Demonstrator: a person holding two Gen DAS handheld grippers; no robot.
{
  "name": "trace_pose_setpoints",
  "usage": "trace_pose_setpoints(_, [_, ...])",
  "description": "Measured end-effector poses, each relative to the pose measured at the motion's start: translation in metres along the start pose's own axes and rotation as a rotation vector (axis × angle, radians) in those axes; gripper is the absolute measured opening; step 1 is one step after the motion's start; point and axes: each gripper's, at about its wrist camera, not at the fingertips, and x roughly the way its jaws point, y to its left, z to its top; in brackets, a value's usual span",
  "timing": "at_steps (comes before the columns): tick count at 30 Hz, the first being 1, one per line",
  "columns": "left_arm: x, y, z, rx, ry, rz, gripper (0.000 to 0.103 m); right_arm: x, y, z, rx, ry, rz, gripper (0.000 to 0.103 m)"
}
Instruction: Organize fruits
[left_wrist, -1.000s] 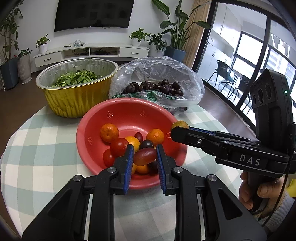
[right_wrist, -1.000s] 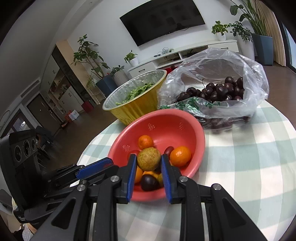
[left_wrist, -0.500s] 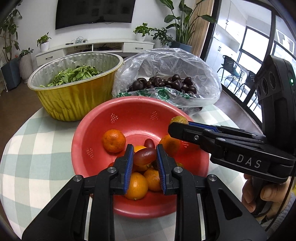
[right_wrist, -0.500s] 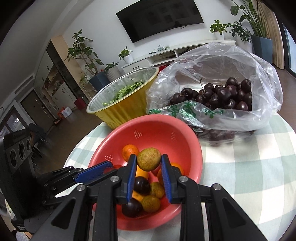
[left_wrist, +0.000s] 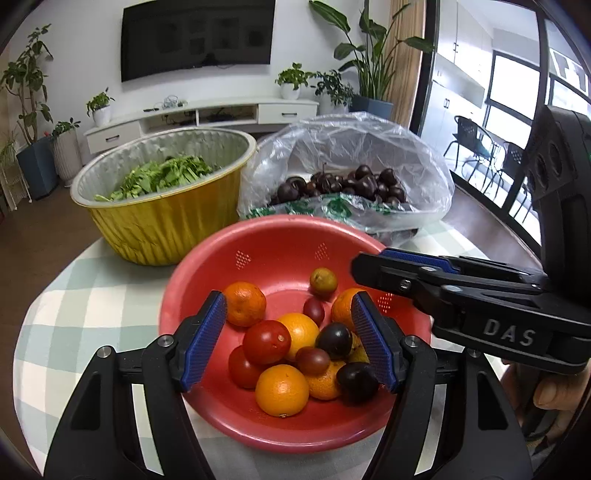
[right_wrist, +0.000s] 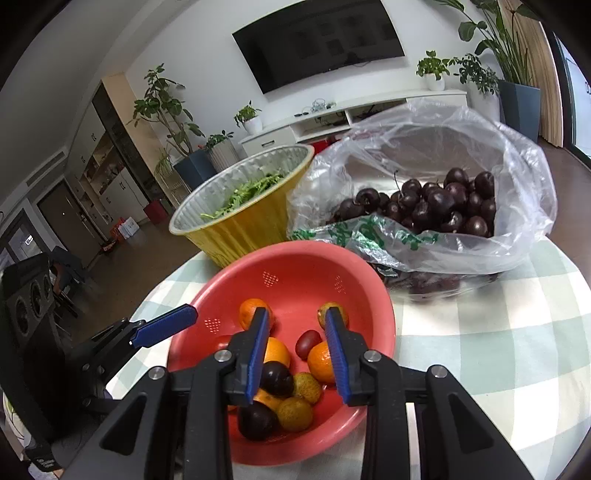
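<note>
Blue ribbed pads line both claws. Left gripper stands wide and empty over the near half of the red colander bowl; right gripper hovers at moderate spread, also empty, above the same bowl. Fruit lies heaped low in the bowl: oranges, a red tomato, dark plums, a small grape tomato and yellowish round fruit. Judged handling: tomatoes and plums are soft-skinned, smooth and bruise easily, so a light grip across the widest part suits; oranges are firmer and heavier, needing a wider claw. Pieces touch one another, so lifting one may roll its neighbours. Fruit low in the heap is partly hidden by the gripper bodies, and the yellowish fruit's kind cannot be determined. Beyond stand a gold foil bowl of greens and a clear plastic bag of cherries, its lower contents blurred by the film
</note>
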Motion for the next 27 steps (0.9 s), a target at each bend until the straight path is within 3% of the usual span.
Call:
trace_pose_setpoints(8, [-0.036, -0.013, -0.005, 0.067, -0.1, 0.08, 0.088, -0.04, 0.008, -0.006, -0.015, -0.065, -0.002, 0.039])
trace_pose_setpoints(15, [-0.081, -0.033, -0.025, 0.092, -0.203, 0.111, 0.099, -0.079, 0.009, -0.039, -0.013, -0.099, -0.031, 0.041])
trace_pose_setpoints(27, [-0.115, -0.069, -0.076, 0.142, -0.166, 0.162, 0.101, -0.111, 0.02, -0.092, -0.021, -0.099, -0.056, 0.042])
